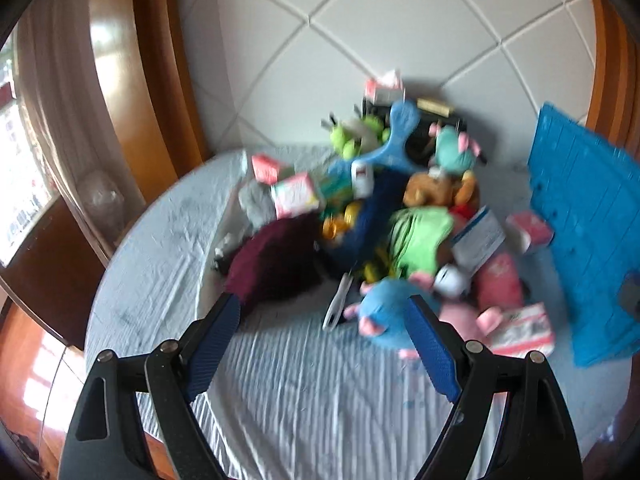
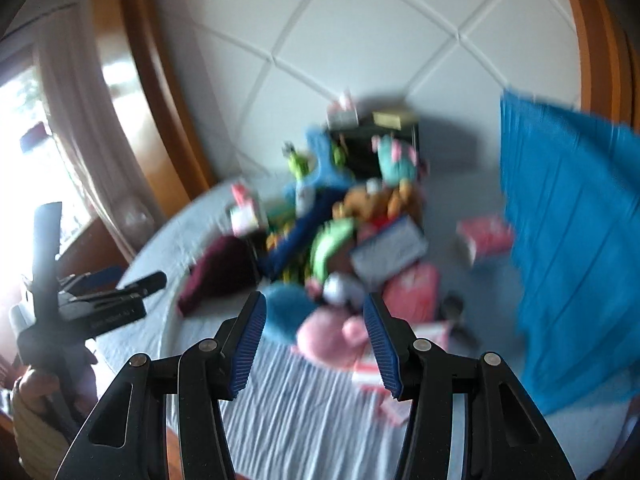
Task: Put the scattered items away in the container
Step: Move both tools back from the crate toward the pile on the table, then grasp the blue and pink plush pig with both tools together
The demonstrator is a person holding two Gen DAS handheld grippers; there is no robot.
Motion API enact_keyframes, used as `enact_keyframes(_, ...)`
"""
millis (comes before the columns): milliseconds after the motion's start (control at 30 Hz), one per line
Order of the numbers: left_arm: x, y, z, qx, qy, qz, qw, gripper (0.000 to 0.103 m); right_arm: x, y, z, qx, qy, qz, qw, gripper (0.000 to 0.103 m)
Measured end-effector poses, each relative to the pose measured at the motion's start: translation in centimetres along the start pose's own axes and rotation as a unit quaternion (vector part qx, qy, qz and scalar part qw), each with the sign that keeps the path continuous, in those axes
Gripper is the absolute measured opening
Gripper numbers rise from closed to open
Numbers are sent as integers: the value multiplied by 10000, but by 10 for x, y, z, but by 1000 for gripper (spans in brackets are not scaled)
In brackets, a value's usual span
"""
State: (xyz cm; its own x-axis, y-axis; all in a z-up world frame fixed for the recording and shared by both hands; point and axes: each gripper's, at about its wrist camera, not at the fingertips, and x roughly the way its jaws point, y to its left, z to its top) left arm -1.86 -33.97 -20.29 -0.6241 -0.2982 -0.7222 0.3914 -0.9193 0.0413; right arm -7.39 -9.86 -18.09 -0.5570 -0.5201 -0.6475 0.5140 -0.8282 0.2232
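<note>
**Both grippers empty over a tangled pile**

While both views blur, the left hand-held gripper (image 1: 324,316) stands wide and empty, the right hand-held gripper (image 2: 314,314) narrower, empty; beyond, the toy pile (image 1: 380,216) covers the bed (image 1: 304,392), blue container (image 1: 584,216) rightward; a hasty grab could snag several

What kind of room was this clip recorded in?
Most likely a bedroom: the toys lie on a bed with a striped pale blue sheet, against a white quilted padded headboard, with a sheer white curtain at a window on the left.
</note>
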Motion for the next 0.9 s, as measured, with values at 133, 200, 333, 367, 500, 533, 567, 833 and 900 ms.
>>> enact_keyframes(133,37,2,-11,121,350,-291,9989,84,37,-8,-18,239,567,-256,9978,51)
enact_keyframes(200,53,-3,-12,145,389,-340,9986,84,54,-14,-23,270,727,-379,9963,51)
enact_keyframes(333,90,-20,-5,145,581,-426,9973,84,84,-29,-28,405,1018,-330,9934,51)
enact_keyframes(367,99,-26,-3,184,652,-484,9965,84,92,-33,-26,436,1083,-290,9927,51)
enact_keyframes(500,137,-47,-1,416,917,-578,9932,84,125,-44,-26,495,1363,-132,9893,51)
enact_keyframes(533,146,-50,-2,407,1029,-600,9920,84,135,-46,-27,481,1455,-58,9882,51)
enact_keyframes(567,152,-52,-5,410,1113,-619,9910,84,144,-46,-29,462,1530,10,9871,52)
enact_keyframes(833,170,-66,-16,1107,1263,-1071,9800,84,190,-41,-44,738,1975,167,9774,55)
enact_keyframes(900,169,-72,-16,1416,1292,-1235,9737,84,193,-39,-43,917,1933,103,9768,60)
